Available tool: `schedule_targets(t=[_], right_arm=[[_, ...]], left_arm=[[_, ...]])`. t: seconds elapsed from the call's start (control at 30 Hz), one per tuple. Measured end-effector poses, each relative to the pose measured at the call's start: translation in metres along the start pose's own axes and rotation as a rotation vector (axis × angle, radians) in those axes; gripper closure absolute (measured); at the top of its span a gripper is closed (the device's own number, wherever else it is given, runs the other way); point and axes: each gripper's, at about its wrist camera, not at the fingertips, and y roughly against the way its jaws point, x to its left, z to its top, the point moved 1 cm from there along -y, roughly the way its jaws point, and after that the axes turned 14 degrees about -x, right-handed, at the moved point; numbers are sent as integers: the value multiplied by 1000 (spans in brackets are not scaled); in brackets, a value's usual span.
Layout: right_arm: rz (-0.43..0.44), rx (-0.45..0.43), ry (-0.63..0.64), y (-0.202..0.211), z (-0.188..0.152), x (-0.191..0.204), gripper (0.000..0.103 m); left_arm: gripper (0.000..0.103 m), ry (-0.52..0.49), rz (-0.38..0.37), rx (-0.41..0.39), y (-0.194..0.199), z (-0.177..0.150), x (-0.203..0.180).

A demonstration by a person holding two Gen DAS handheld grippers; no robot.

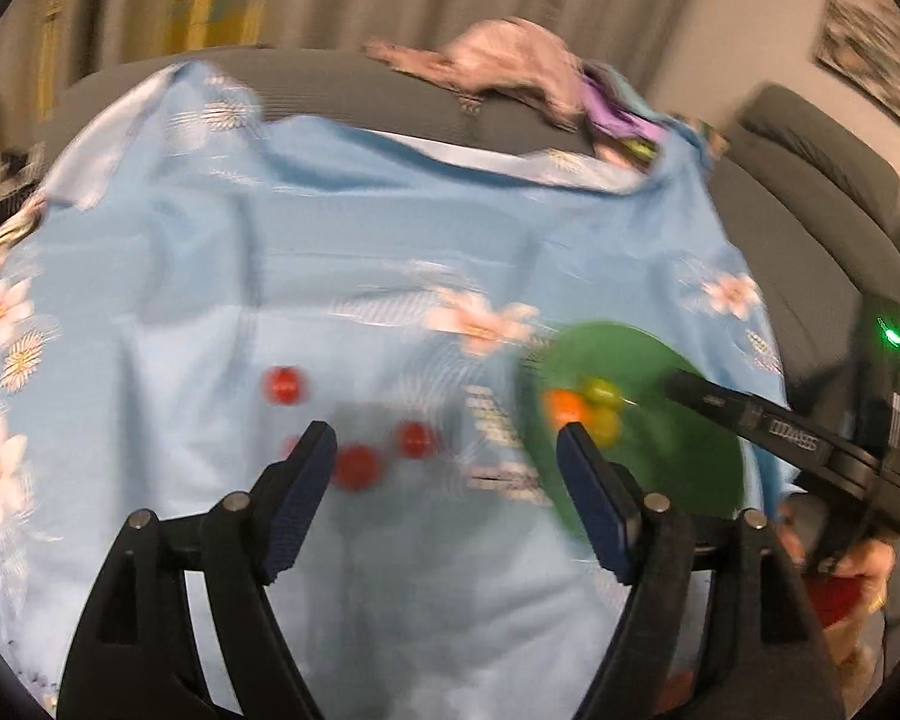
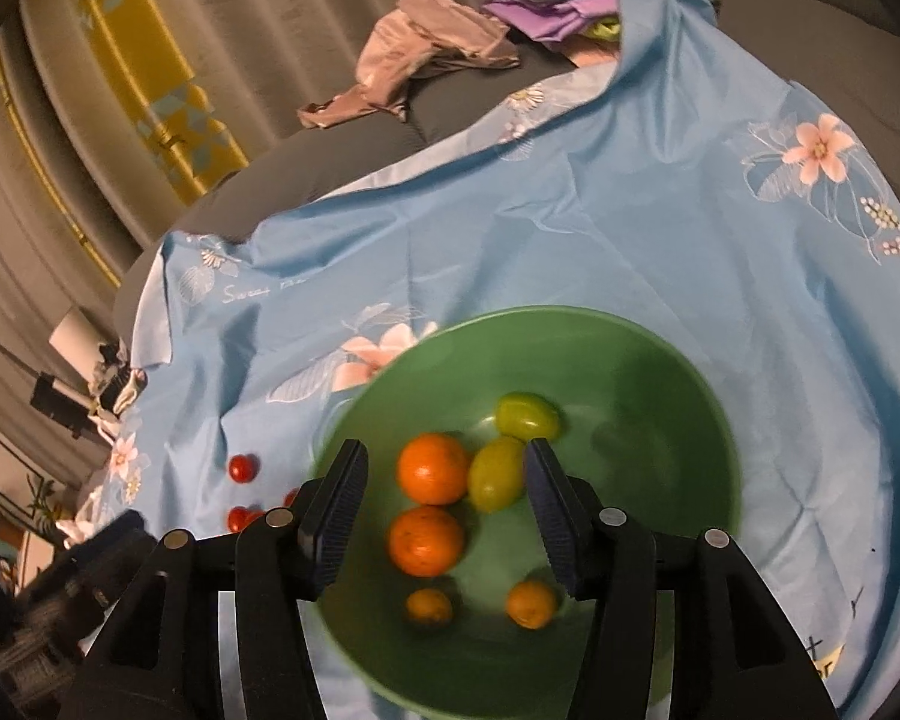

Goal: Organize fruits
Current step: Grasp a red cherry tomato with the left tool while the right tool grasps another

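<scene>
The left hand-held gripper (image 1: 444, 441) hangs released and empty over red tomatoes (image 1: 359, 467) loose on the blue cloth (image 1: 210, 252); the right hand-held gripper (image 2: 447, 474), also released, hovers over the green bowl (image 2: 678, 360) of oranges (image 2: 432, 468) and green fruits (image 2: 527, 415). I judge the tomatoes light, smooth, thin-skinned and apt to roll: pinch one gently across its middle.

A home living room: grey sofa (image 1: 822, 228) draped with a blue floral sheet (image 2: 630, 228), pleated curtains (image 2: 270, 12) behind, framed picture (image 1: 882, 54) on the wall, loose clothes (image 2: 426, 54) heaped on the backrest.
</scene>
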Motion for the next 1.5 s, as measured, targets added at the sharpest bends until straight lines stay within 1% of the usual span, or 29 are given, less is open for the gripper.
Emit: schedule_targets(t=[0.07, 0.1, 0.17, 0.23, 0.3, 0.33, 0.4, 0.43, 0.5, 0.57, 0.7, 0.77, 0.87, 0.93, 1.1, 1.17, 1.27, 1.37, 1.43, 1.5], right_arm=[[24, -7, 19, 0, -2, 13, 48], [36, -9, 25, 0, -3, 18, 48], [75, -6, 45, -2, -7, 32, 48], [125, 5, 68, -4, -12, 48, 48], [168, 16, 97, -7, -17, 64, 48], [186, 22, 109, -8, -20, 71, 48], [217, 35, 119, -11, -26, 82, 48], [237, 45, 124, -13, -29, 87, 48], [262, 65, 134, -16, -34, 94, 48], [266, 85, 150, -20, -39, 99, 48], [247, 99, 169, -24, -44, 102, 48], [251, 108, 167, -26, -45, 102, 48], [243, 117, 174, -29, -46, 104, 48], [239, 125, 189, -31, -48, 110, 48], [222, 178, 265, -45, -62, 127, 48], [204, 205, 315, -57, -71, 139, 48], [198, 251, 357, -76, -81, 152, 48], [179, 270, 340, -89, -87, 152, 48], [134, 269, 370, -96, -92, 153, 48], [109, 271, 393, -101, -95, 154, 48]], left_arm=[[27, 38, 52, -18, 0, -3, 25], [27, 57, 67, -12, -5, -5, 37], [28, 92, 82, 23, -16, -7, 52], [29, 133, 75, 57, -30, -12, 66], [39, 169, 67, 94, -41, -19, 76], [42, 181, 67, 120, -49, -23, 78], [51, 201, 69, 161, -62, -29, 78], [51, 217, 68, 181, -68, -32, 81], [57, 247, 53, 210, -78, -36, 82], [61, 261, 39, 223, -85, -36, 80], [70, 269, 67, 237, -97, -40, 83], [78, 275, 80, 238, -98, -41, 86], [78, 275, 118, 225, -91, -40, 91], [78, 281, 144, 197, -77, -37, 96], [78, 319, 210, 74, -24, -23, 114], [78, 315, 224, 48, -10, -19, 115], [78, 300, 218, 2, 5, -11, 112], [78, 284, 194, -30, 14, -5, 102], [78, 269, 185, -42, 19, -2, 96], [78, 247, 179, -54, 23, 0, 91]])
